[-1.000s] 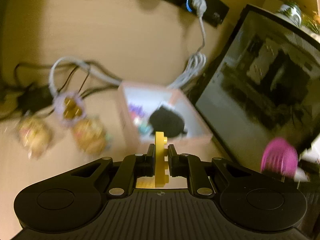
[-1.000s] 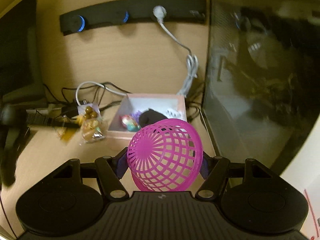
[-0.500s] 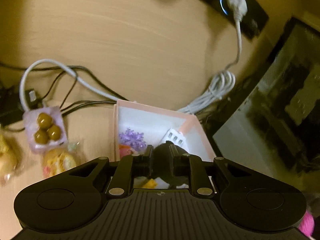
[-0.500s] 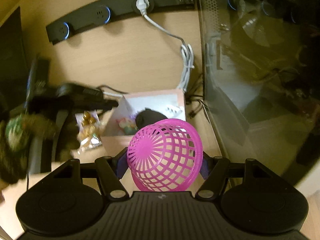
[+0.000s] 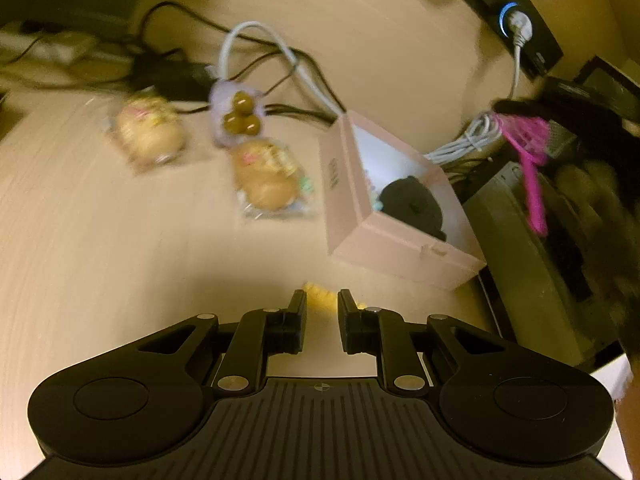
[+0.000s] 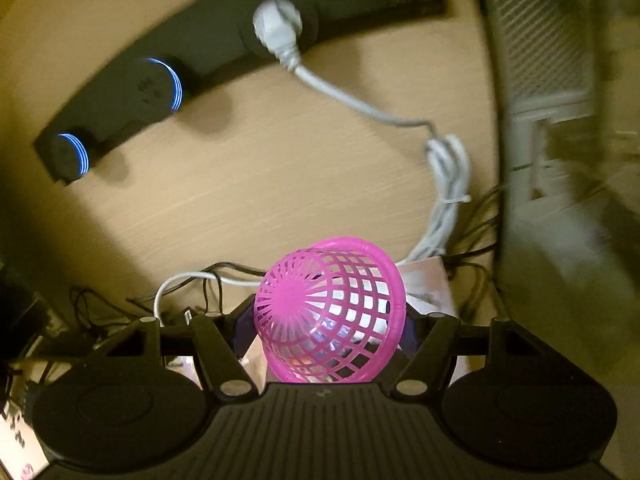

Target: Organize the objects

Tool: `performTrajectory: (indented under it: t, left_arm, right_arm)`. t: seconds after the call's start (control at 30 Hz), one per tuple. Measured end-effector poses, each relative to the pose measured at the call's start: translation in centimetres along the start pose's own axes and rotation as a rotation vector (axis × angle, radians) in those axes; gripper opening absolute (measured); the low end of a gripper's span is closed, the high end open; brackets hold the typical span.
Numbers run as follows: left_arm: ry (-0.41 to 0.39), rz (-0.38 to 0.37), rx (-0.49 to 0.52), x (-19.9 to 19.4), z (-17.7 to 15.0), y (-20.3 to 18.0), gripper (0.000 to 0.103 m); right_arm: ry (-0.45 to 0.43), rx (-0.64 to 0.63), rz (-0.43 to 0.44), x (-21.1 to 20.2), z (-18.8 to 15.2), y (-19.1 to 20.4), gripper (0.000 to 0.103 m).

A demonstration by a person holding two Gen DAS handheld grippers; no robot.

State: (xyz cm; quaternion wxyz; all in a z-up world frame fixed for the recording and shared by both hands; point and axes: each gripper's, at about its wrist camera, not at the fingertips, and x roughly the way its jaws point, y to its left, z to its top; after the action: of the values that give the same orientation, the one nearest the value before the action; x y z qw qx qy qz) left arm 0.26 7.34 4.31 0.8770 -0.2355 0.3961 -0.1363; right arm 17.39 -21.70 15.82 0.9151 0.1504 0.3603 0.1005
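My left gripper (image 5: pixel 322 300) hovers low over the wooden desk, its jaws narrow with bare desk showing between the pads. A small yellow brick (image 5: pixel 318 293) lies blurred just past the fingertips, apparently on the desk. The pink cardboard box (image 5: pixel 348 184) stands ahead to the right with a black round thing (image 5: pixel 412 204) inside. My right gripper (image 6: pixel 328 320) is shut on a pink mesh basket (image 6: pixel 332 304), held on its side above the box (image 6: pixel 430 280). The left wrist view shows that basket (image 5: pixel 524 136) beyond the box.
Two wrapped snacks (image 5: pixel 148 136) (image 5: pixel 268 176) and a pack of brown balls (image 5: pixel 238 114) lie left of the box. Cables (image 5: pixel 280 52) run behind them. A black socket strip (image 6: pixel 160 88) holds a white plug (image 6: pixel 276 26). A dark glass case (image 5: pixel 520 260) walls the right side.
The left gripper pulled back from over the box, and the yellow brick no longer stands between its pads. The right gripper carried the basket forward toward the back wall and over the box.
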Motion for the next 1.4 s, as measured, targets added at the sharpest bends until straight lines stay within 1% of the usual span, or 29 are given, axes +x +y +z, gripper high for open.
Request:
performTrajectory:
  t: [0.07,0.17,0.2,0.23,0.27,0.33,0.43,0.57,0.63,0.67,0.73,0.8,0.87,0.9,0.97,1.0,1.1,1.2,1.27,1.33,1.4]
  left_arm:
    - [-0.009,0.009,-0.013,-1.2,-0.8,0.8,0.018]
    - [-0.023,0.035,-0.017,-2.8,-1.7,2.2,0.018]
    - [-0.026,0.05,-0.02,-3.2,-1.9,2.7,0.018]
    - [-0.027,0.065,-0.027,-3.5,-2.2,3.1,0.018]
    - [-0.029,0.075,-0.039,-3.8,-2.4,3.6,0.018]
    - [-0.031,0.089,-0.058,-4.3,-2.7,4.5,0.018]
    - [-0.026,0.101,-0.067,-4.4,-2.9,5.1,0.018]
    - [-0.012,0.095,-0.053,-3.8,-2.8,4.6,0.018]
    - [-0.005,0.091,-0.037,-3.5,-2.8,4.1,0.018]
    - [-0.001,0.091,-0.028,-3.3,-2.7,3.8,0.018]
    - [0.007,0.099,-0.016,-2.6,-2.4,3.4,0.018]
    - [0.013,0.107,-0.01,-1.8,-1.5,2.9,0.018]
    - [0.013,0.098,-0.021,-0.9,-0.1,2.6,0.018]
    - [0.009,0.094,-0.049,-0.4,0.7,2.7,0.018]
    - [-0.007,0.103,-0.112,0.4,2.5,3.0,0.018]
    - [-0.019,0.116,-0.124,0.7,3.3,3.0,0.018]
    - [-0.045,0.175,-0.081,1.9,5.0,2.3,0.018]
    - [-0.039,0.203,-0.031,3.1,6.0,1.7,0.018]
    - [-0.051,0.231,0.005,3.5,6.4,1.2,0.018]
    - [-0.066,0.244,0.032,3.2,6.4,0.8,0.018]
    - [-0.074,0.262,0.076,2.7,6.2,0.4,0.018]
  right_arm:
    - [0.035,0.007,-0.011,2.7,0.7,0.6,0.068]
    - [0.079,-0.024,-0.009,6.4,0.5,1.6,0.069]
    - [0.089,-0.047,-0.019,7.3,0.2,1.9,0.073]
    - [0.098,-0.065,-0.048,8.2,-0.2,2.1,0.084]
    - [0.092,-0.068,-0.064,8.6,-0.5,2.1,0.087]
    - [0.089,-0.063,-0.071,8.6,-1.2,1.8,0.087]
    - [0.079,-0.079,-0.086,7.5,-2.6,1.2,0.087]
    - [0.073,-0.201,-0.146,6.0,-5.3,1.2,0.087]
    - [0.065,-0.254,-0.149,4.9,-6.9,1.3,0.087]
    - [0.063,-0.274,-0.147,4.5,-7.1,1.4,0.087]
    - [0.061,-0.305,-0.133,2.9,-8.8,1.5,0.087]
    - [0.068,-0.332,-0.106,1.3,-10.6,1.7,0.087]
    - [0.067,-0.373,-0.088,-0.5,-12.4,2.2,0.089]
    - [0.06,-0.398,-0.087,-1.4,-13.1,2.3,0.091]
    - [0.04,-0.444,-0.089,-2.9,-14.4,2.5,0.098]
    - [0.031,-0.46,-0.089,-3.6,-15.1,2.4,0.099]
    - [0.029,-0.483,-0.085,-5.1,-16.8,1.8,0.101]
    - [0.067,-0.505,-0.084,-4.9,-18.5,1.2,0.101]
    - [0.091,-0.516,-0.073,-4.3,-19.5,0.9,0.101]
    - [0.103,-0.517,-0.043,-3.9,-19.8,1.1,0.101]
    - [0.084,-0.539,-0.009,-3.3,-19.2,2.4,0.101]
